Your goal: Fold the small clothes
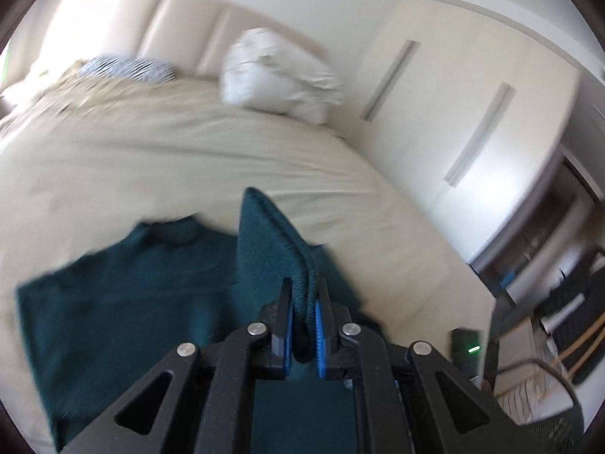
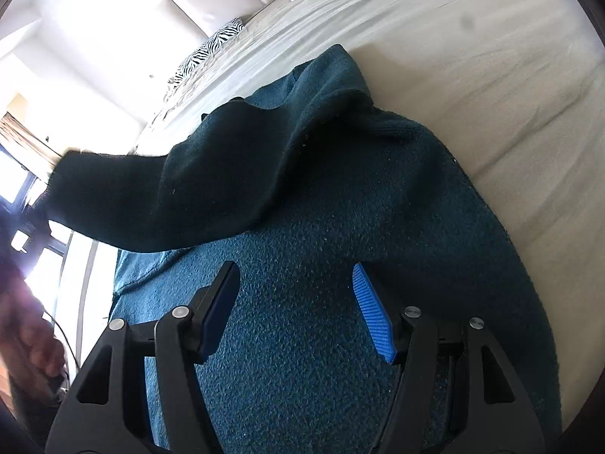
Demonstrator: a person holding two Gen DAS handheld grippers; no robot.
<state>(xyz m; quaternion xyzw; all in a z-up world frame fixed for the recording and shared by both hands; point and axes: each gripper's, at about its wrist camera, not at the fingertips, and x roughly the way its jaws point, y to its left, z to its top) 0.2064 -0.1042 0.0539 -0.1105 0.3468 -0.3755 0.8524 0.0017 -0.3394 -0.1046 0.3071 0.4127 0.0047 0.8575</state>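
Note:
A dark teal knit sweater (image 1: 113, 302) lies spread on the bed. My left gripper (image 1: 304, 295) is shut on the sweater's sleeve (image 1: 268, 242), pinching its cuff end between the blue pads and holding it lifted above the body of the garment. In the right wrist view the same sleeve (image 2: 151, 196) stretches out to the left in the air over the sweater (image 2: 321, 302). My right gripper (image 2: 295, 287) is open and empty, its fingers just above the sweater's body.
The sweater rests on a beige bed sheet (image 1: 189, 159). A white pillow (image 1: 280, 75) and a zebra-striped cushion (image 1: 128, 68) lie by the headboard. A white wardrobe (image 1: 453, 113) stands right of the bed, with clutter (image 1: 548, 340) beside it. A person's hand (image 2: 26, 340) shows at the left.

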